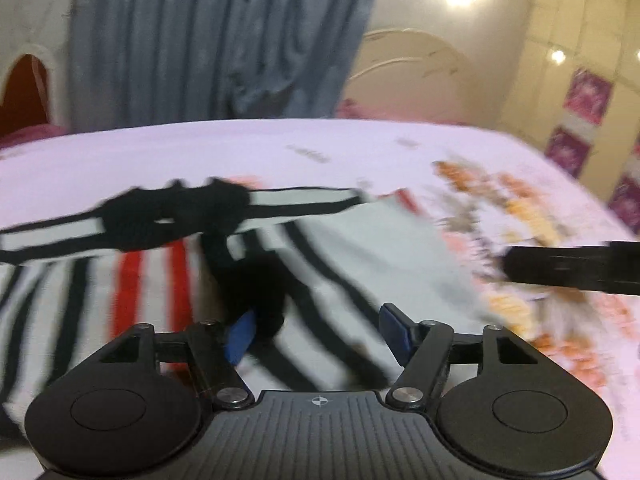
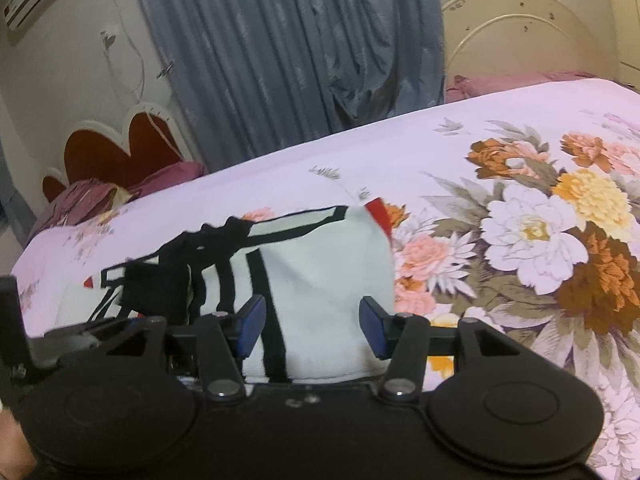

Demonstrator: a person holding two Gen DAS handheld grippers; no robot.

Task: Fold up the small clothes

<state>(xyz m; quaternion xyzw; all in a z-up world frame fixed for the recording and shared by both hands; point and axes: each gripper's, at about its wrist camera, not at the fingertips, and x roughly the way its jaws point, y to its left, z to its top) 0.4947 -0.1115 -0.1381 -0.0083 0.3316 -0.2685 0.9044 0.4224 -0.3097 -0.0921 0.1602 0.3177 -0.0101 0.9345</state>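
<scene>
A small white garment (image 1: 384, 264) with black and red stripes and a black collar lies on the bed; it also shows in the right wrist view (image 2: 328, 276). My left gripper (image 1: 316, 332) is open, its blue pads just above the striped cloth, holding nothing. My right gripper (image 2: 312, 328) is open over the white part of the garment, empty. The right gripper's black body (image 1: 572, 268) shows at the right of the left wrist view, beside the garment's edge. The left wrist view is blurred.
The bed has a pale pink sheet (image 2: 440, 140) with a large floral print (image 2: 560, 240) to the right of the garment. Blue curtains (image 2: 300, 48), a cream headboard (image 2: 520, 28) and pink pillows (image 2: 520, 80) stand behind the bed.
</scene>
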